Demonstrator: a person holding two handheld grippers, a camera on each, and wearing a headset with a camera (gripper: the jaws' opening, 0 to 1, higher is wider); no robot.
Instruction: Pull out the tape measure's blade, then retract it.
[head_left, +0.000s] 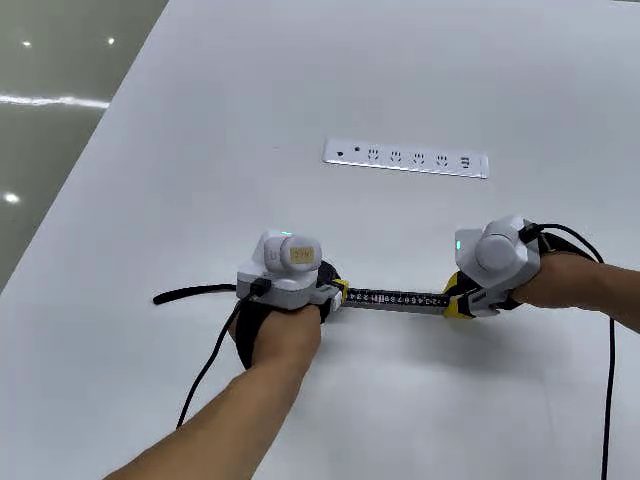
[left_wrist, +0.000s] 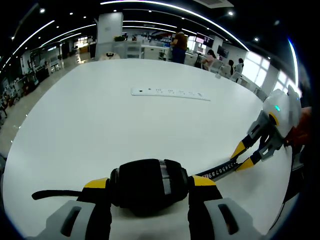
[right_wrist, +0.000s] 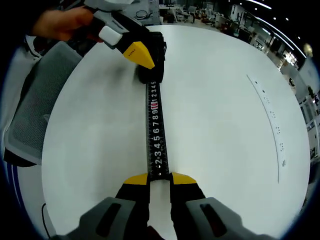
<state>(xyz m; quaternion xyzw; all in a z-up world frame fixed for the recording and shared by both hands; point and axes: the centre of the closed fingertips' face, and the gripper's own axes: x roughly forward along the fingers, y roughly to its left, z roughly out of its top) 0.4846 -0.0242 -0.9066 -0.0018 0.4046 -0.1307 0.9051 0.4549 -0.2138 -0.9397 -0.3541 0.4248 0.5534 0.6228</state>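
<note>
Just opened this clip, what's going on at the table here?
A person works at a white table with a gripper in each hand. The left gripper is clamped on the black tape measure case, and the right gripper pinches the end of the blade. The blade is drawn out a short way and stretches between the two grippers, just above or on the tabletop. A white power strip lies farther back, apart from the work.

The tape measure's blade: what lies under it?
Bare white table lies under the blade. Its tip is hidden between the fingers of the right gripper; its other end goes into the black case in the left gripper.
</note>
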